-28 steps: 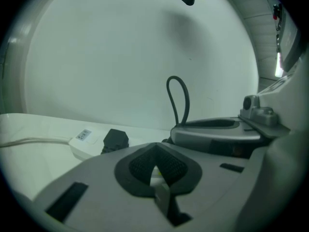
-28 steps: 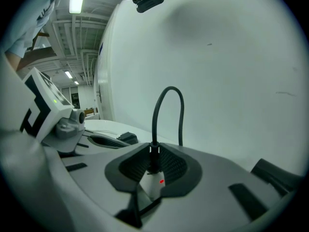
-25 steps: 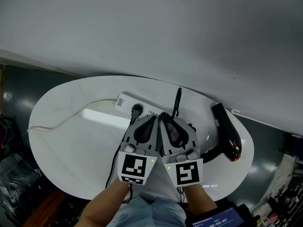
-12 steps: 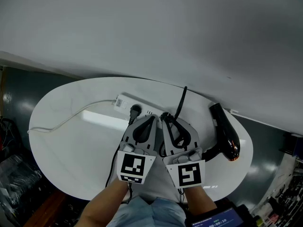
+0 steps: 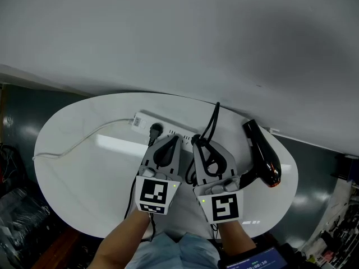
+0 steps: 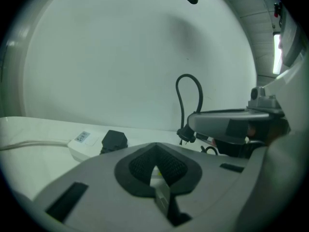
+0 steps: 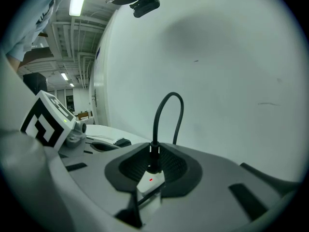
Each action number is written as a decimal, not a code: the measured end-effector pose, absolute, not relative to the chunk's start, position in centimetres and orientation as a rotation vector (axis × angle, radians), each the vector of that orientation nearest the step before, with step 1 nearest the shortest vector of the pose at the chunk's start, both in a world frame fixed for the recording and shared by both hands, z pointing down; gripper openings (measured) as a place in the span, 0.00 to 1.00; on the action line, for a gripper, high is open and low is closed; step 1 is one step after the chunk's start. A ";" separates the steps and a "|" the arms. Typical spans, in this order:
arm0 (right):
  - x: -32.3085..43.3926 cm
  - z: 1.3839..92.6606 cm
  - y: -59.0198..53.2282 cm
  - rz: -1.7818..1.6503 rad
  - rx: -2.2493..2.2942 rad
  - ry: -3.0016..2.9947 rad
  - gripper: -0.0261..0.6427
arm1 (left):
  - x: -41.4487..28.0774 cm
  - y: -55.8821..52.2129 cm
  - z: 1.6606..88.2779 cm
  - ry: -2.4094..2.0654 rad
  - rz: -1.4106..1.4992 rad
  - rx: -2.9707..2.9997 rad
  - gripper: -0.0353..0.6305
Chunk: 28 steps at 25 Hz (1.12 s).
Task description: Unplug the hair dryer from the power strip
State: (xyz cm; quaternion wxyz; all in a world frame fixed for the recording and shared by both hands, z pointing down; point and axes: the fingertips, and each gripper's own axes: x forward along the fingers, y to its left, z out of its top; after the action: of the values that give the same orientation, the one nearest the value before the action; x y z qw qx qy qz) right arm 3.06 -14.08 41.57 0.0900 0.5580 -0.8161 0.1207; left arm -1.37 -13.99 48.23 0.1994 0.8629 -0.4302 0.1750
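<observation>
The dryer (image 5: 262, 158) lies on the right side of the white counter (image 5: 84, 167), clear of both tools, its barrel pointing toward the wall (image 5: 196, 38). Its black cord (image 5: 212, 122) rises in a tall loop near the middle of the counter and comes back down into the plug (image 7: 154, 164).

The right tool (image 5: 197, 140) is clenched on that plug. In the right gripper view the dark pads close on the plug's narrow neck from both sides, and the cord climbs straight out from between them. Below the plug sits the white strip (image 5: 145, 120) with a small red light. I cannot tell whether the prongs are seated in the socket or lifted out.

The left tool (image 5: 170, 139) is just beside the right one. Its jaws are closed tip to tip with nothing between them, and it points down at the strip. A second black plug (image 5: 155, 129) stands in the strip just left of this tool.

The strip lies along the back of the counter. Its white cable (image 5: 84, 140) trails off toward the left edge.
</observation>
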 end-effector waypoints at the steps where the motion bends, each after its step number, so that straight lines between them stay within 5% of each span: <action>1: 3.2 41.5 -14.0 0.357 1.664 -2.424 0.12 | -1.4 -14.0 48.2 -1.201 0.488 2.414 0.05; 23: 5.0 43.2 -12.4 0.349 1.642 -2.346 0.13 | -1.2 -13.9 45.9 -1.230 0.455 2.437 0.05; 28: 5.4 44.9 -11.1 0.479 1.588 -2.276 0.23 | -1.7 -13.4 44.1 -1.258 0.434 2.454 0.05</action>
State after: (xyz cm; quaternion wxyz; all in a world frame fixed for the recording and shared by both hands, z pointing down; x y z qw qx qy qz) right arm 5.41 -11.10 44.88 0.1621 0.5564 -0.7974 0.1680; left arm -1.66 -13.35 44.11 0.1739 0.8657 -0.4437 0.1532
